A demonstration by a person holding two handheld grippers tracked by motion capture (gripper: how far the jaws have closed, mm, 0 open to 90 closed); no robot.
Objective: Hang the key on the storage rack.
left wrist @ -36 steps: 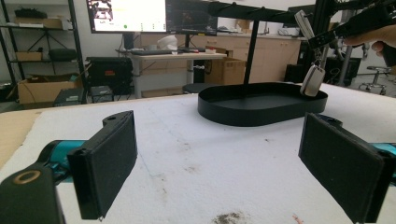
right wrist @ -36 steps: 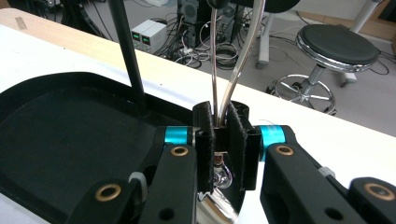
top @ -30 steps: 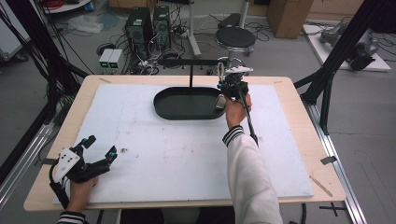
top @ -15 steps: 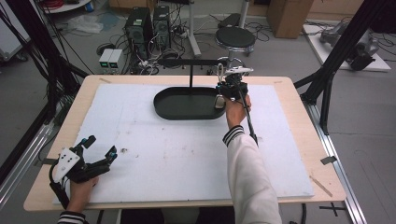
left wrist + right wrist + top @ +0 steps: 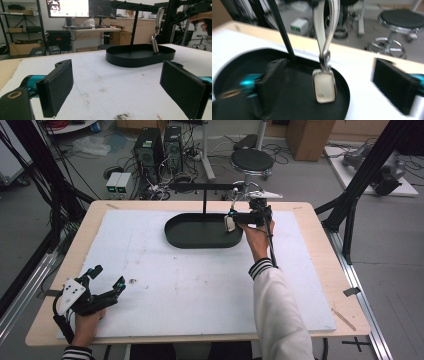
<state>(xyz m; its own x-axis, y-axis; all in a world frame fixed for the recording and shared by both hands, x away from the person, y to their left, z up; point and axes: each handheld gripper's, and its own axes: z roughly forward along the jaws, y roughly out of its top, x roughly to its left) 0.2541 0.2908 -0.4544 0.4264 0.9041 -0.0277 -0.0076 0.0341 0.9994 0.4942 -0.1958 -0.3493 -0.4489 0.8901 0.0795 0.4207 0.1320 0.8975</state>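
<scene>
the right gripper (image 5: 235, 217) is over the right end of the black tray (image 5: 180, 237). its jaws have just been opening and now stand apart, pads off the white headset (image 5: 324, 87). the headset hangs by its band from the stand's bar (image 5: 200, 185), its earcup low over the tray. the left gripper (image 5: 107, 282) rests at the mat's (image 5: 200, 285) near left corner, jaws apart and empty.
</scene>
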